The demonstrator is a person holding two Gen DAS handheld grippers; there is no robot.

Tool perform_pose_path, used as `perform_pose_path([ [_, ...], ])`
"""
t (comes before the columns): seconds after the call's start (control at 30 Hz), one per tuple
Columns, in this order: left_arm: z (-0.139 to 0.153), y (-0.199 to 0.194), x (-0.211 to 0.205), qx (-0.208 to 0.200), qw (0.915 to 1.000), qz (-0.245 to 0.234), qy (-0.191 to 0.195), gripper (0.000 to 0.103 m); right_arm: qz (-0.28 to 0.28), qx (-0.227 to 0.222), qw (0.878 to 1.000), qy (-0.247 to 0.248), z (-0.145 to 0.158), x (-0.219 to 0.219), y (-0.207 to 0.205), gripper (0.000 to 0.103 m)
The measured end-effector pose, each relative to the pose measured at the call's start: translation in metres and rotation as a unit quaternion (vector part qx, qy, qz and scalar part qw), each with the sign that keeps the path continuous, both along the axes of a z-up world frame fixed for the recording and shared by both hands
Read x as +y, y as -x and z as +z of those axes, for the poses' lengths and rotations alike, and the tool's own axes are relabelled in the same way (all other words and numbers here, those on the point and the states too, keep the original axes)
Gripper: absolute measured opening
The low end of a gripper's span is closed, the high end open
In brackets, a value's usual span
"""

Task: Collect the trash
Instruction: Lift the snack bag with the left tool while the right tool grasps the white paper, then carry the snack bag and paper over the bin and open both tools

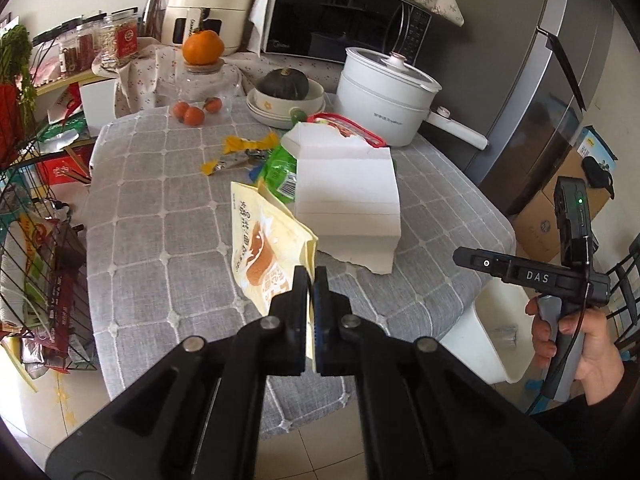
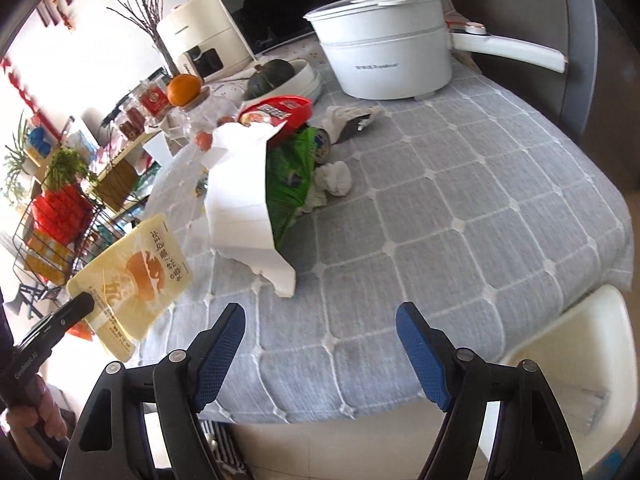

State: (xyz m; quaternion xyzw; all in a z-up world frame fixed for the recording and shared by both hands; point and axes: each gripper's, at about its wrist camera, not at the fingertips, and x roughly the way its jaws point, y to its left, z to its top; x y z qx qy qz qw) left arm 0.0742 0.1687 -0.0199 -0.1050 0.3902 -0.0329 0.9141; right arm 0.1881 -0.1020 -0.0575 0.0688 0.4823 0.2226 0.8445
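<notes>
Left gripper (image 1: 311,280): clamped on flat yellow printed snack pouch (image 1: 266,248), lifted above grey checked tablecloth (image 1: 160,220). Torn white paper bag (image 1: 348,196): lying mid-table. Right gripper (image 2: 320,320): jaws wide, nothing between them.

"DAS" on right tool (image 1: 532,276)

A home kitchen: a microwave (image 1: 340,12), an air fryer (image 1: 208,4) and a white electric pot (image 1: 384,96) stand at the back of a cloth-covered bench (image 1: 160,220), beside a grey fridge (image 1: 560,60), spice jars (image 1: 116,38) and tangerines (image 1: 192,114).
</notes>
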Motion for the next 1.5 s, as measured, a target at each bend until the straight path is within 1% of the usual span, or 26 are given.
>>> perform_pose_path([
  [0.03, 0.001, 0.0, 0.004, -0.002, 1.0, 0.006, -0.001, 0.003, 0.008, -0.002, 1.0, -0.007, -0.002, 0.008, -0.005, 0.071],
  [0.23, 0.003, -0.002, 0.015, -0.011, 0.9998, 0.016, -0.003, 0.003, 0.041, -0.029, 0.998, -0.035, -0.008, 0.051, -0.028, 0.057],
  [0.37, 0.002, -0.005, 0.021, -0.01, 0.9997, 0.021, 0.0, 0.003, 0.041, -0.038, 0.998, -0.041, -0.014, 0.066, -0.043, 0.056],
  [0.47, -0.001, -0.007, 0.022, -0.006, 0.9997, 0.022, -0.004, 0.003, 0.036, -0.03, 0.998, -0.05, -0.023, 0.07, -0.053, 0.054],
  [0.5, -0.002, -0.008, 0.022, -0.005, 0.9997, 0.022, -0.005, 0.003, 0.037, -0.026, 0.997, -0.056, -0.026, 0.072, -0.056, 0.048],
  [0.53, -0.003, -0.009, 0.023, -0.003, 0.9997, 0.022, -0.005, 0.003, 0.041, -0.023, 0.997, -0.062, -0.028, 0.074, -0.058, 0.04],
  [0.57, -0.003, -0.01, 0.023, -0.002, 0.9997, 0.022, -0.005, 0.003, 0.044, -0.019, 0.997, -0.068, -0.03, 0.077, -0.058, 0.035],
  [0.6, -0.004, -0.01, 0.024, -0.001, 0.9997, 0.023, -0.006, 0.003, 0.048, -0.016, 0.996, -0.071, -0.031, 0.079, -0.058, 0.021],
  [0.63, -0.003, -0.01, 0.024, -0.002, 0.9997, 0.024, -0.006, 0.003, 0.055, -0.013, 0.996, -0.073, -0.032, 0.082, -0.058, 0.01],
  [0.73, -0.002, -0.009, 0.025, -0.004, 0.9996, 0.028, -0.003, 0.003, 0.068, -0.019, 0.993, -0.094, -0.028, 0.084, -0.052, 0.005],
  [0.83, 0.001, -0.007, 0.023, -0.009, 0.9996, 0.028, -0.001, 0.003, 0.082, -0.03, 0.99, -0.113, -0.011, 0.085, -0.04, 0.002],
  [0.93, 0.005, -0.005, 0.018, -0.015, 0.9996, 0.023, 0.002, 0.003, 0.096, -0.048, 0.988, -0.109, 0.01, 0.083, -0.025, 0.002],
  [1.07, 0.01, -0.004, 0.007, -0.025, 0.9996, 0.01, 0.004, 0.003, 0.099, -0.062, 0.987, -0.107, 0.033, 0.066, -0.006, 0.001],
  [1.3, 0.014, -0.006, -0.023, -0.033, 0.9992, -0.02, 0.012, 0.003, 0.078, -0.079, 0.989, -0.099, 0.061, 0.014, 0.017, 0.001],
  [1.5, 0.016, -0.012, -0.063, -0.037, 0.9976, -0.057, 0.015, 0.003, 0.043, -0.095, 0.991, -0.08, 0.08, -0.042, 0.034, 0.001],
])
